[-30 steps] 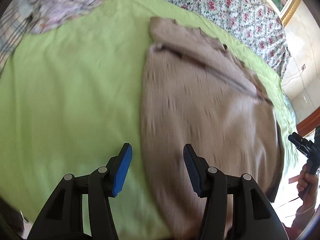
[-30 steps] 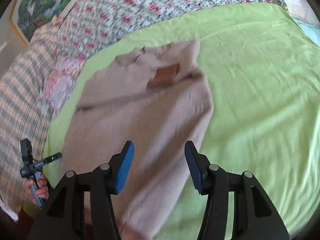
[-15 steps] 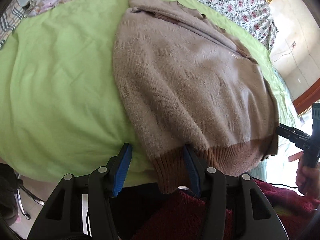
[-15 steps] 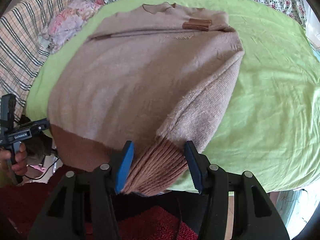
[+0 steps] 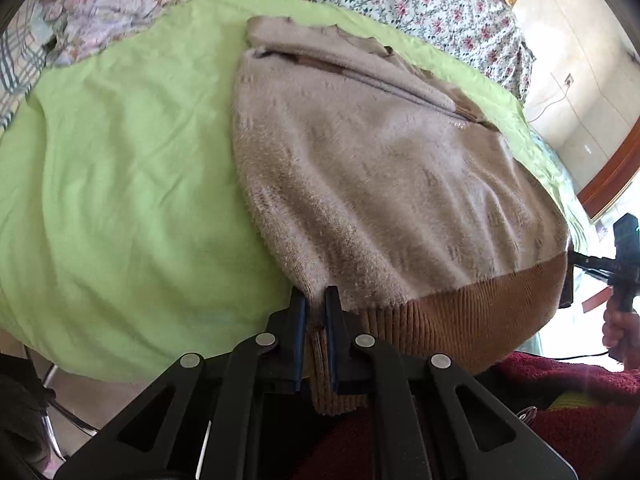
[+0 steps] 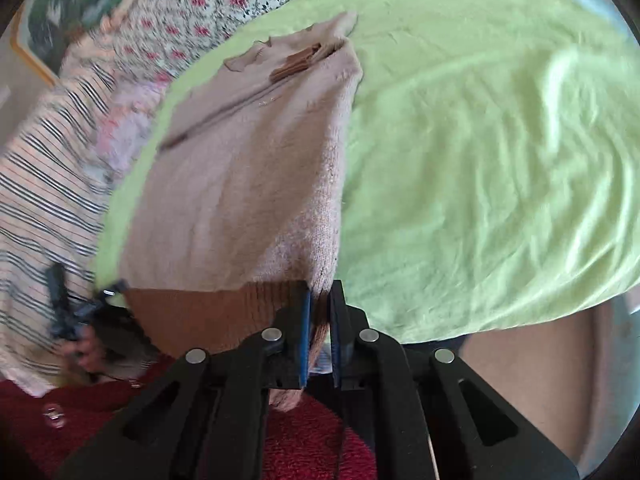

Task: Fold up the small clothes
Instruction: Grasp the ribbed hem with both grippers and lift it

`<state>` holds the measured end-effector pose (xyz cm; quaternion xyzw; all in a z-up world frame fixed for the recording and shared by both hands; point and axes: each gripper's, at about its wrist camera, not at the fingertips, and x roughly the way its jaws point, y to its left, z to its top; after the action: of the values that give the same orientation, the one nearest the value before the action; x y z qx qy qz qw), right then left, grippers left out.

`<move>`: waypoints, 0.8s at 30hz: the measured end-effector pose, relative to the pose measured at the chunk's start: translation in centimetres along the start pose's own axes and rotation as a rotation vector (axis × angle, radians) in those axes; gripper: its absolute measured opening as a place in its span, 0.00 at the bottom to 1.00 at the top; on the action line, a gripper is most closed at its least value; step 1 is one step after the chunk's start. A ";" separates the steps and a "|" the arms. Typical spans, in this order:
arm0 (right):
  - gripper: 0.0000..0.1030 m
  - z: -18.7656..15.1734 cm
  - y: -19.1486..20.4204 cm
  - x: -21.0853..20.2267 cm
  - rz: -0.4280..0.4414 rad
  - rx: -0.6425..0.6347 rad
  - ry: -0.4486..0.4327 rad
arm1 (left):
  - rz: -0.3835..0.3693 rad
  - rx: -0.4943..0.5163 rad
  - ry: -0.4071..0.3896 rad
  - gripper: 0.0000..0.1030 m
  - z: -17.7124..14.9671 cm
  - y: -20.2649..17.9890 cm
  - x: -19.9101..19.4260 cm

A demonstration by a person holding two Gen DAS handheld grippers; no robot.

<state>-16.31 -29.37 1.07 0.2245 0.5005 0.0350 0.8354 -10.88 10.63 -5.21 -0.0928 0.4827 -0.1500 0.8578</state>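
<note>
Far left of the bed: plaid blanket (image 5: pixel 16 60) and a faded floral quilt (image 5: pixel 120 4), then the lime-green sheet (image 5: pixel 120 184) covering the mattress, wrinkled, bare on this side. Left gripper (image 5: pixel 316 312) sits at the near edge of the bed, jaws pinched together on the left corner of the sweater's brown ribbed hem (image 5: pixel 460 320); a strip of ribbing hangs down between and below the fingers. Beige sweater (image 5: pixel 380 176) lies flat on the sheet, hem toward the near edge, neckline at the far end, a sleeve folded diagonally across the chest. Dark brown cuff (image 6: pixel 296 65) of that sleeve rests near the collar, seen in the right wrist view. Right gripper (image 6: pixel 319 316) likewise clamped shut on the other hem corner, fabric squeezed between the blue pads (image 6: pixel 306 320), sweater side edge running straight up from it. So both bottom corners are held, hem stretched between the two grippers just past the mattress edge. Right of the sweater: more bare green sheet, then small-flower bedding (image 5: pixel 420 4) along the far side. Dark red fuzzy fabric (image 6: pixel 312 452) below both grippers. Right wrist view is motion-blurred toward its left side
</note>
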 end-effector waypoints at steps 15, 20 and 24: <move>0.49 -0.5 0.9 3.5 0.172 -0.100 0.094 | -0.181 0.039 0.079 0.30 0.0 -0.3 2.7; 0.10 -0.8 0.7 1.9 0.228 -0.117 0.073 | -0.202 0.097 0.042 0.07 -0.6 -0.8 1.6; 0.10 -0.5 0.7 0.2 0.326 -0.089 0.015 | -0.273 0.046 -0.056 0.06 -0.7 0.2 -1.0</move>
<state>-16.46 -28.49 0.98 0.2654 0.4615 0.1940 0.8240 -11.93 11.16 -4.78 -0.1420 0.4382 -0.2735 0.8444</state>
